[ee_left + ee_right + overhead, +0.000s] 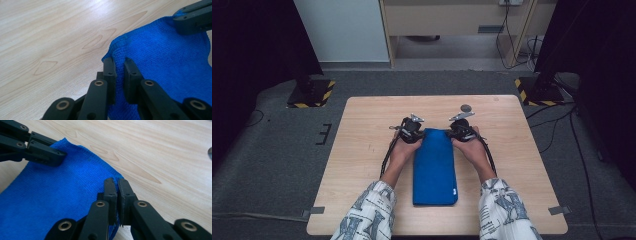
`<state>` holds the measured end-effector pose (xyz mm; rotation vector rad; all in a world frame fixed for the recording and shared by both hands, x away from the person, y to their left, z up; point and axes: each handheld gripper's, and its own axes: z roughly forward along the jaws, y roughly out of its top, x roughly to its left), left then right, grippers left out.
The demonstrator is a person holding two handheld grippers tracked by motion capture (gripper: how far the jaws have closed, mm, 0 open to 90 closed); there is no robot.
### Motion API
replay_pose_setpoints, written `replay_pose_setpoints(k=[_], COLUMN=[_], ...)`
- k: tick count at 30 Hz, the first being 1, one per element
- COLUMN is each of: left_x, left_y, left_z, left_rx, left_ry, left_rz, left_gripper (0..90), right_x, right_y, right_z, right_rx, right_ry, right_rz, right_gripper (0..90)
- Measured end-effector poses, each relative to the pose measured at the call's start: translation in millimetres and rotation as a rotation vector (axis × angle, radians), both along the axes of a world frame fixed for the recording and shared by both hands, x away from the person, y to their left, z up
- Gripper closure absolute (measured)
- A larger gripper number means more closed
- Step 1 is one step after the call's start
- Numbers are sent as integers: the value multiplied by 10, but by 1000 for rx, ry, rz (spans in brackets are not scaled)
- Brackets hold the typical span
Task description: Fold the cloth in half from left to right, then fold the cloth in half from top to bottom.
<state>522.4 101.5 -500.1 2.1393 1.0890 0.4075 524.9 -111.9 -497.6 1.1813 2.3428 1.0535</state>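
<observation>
High view advice: with left gripper (416, 131) and right gripper (455, 131) each clamped on a far corner of blue cloth (435, 167), lift evenly, keeping edge taut.

Light wooden table (362, 165) on grey carpet. Folded blue cloth (434, 170) lying lengthwise near its middle; small dark round disc (466, 107) near the far edge.
</observation>
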Motion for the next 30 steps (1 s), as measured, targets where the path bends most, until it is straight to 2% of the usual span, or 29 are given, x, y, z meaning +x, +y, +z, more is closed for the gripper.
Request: replay_pose_setpoints(k=[8,10,14,23,26,30], left_x=[-60,-55,-53,-53,-43,-34], left_y=[-6,-1,-14,19,40,53], left_z=[138,153,180,264,307,353], left_rx=[-23,-47,-39,-54,-80,-83], left_ry=[-35,-39,-48,-60,-76,-85], left_rz=[-1,-7,-19,-6,13,11], left_gripper=[827,831,836,843,842,841], right_x=[-98,-103,-113,-96,-67,-46], right_y=[-11,-21,-21,18,6,-13], right_z=[173,191,222,307,366,414], right_rx=[2,6,12,5,15,42], right_ry=[-42,-46,-47,-65,-76,-79], right_rz=[14,11,6,20,12,-3], right_gripper=[871,871,871,871,871,871])
